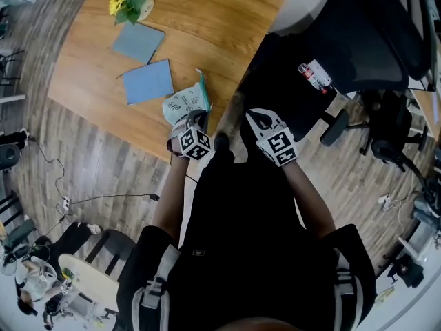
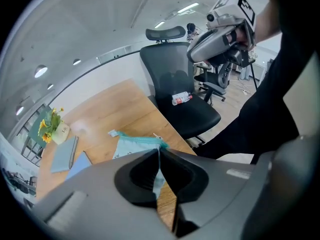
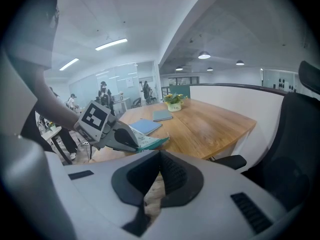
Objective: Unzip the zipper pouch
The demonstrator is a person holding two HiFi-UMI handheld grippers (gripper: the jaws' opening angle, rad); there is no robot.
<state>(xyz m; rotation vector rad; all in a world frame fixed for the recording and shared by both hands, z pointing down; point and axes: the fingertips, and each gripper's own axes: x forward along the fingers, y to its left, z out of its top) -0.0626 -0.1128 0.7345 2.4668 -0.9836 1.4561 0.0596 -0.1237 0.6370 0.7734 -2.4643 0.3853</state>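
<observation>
Left gripper (image 2: 159,151): jaws nearly together, pinching a fold of the zipper pouch (image 2: 135,146) between the pads; the light fabric runs down through the narrow slit between them. From above, this gripper sits at the near edge of the table (image 1: 207,19), marker cube toward the person, with the pouch sticking out ahead of it over the wood. Pouch is pale teal with small dark print and a darker teal zipper band along 1 edge; whether the zipper is open or closed cannot be told. Whether the pouch's far end rests on the table or hangs clear also cannot be told. Right gripper (image 3: 160,154): jaws closed tip to tip, nothing between them, only wood visible through the gap lower down. It is held off the table edge, just beside the left gripper and apart from it, not touching the pouch. Farther out on the table: 2 blue-grey notebooks (image 1: 148,81), 1 beyond the other, and past them a flower pot (image 1: 131,2) with yellow blooms. To the person's right, a black office chair (image 1: 372,40) stands close against the table, with a small bottle (image 1: 313,74) lying on its seat.
</observation>
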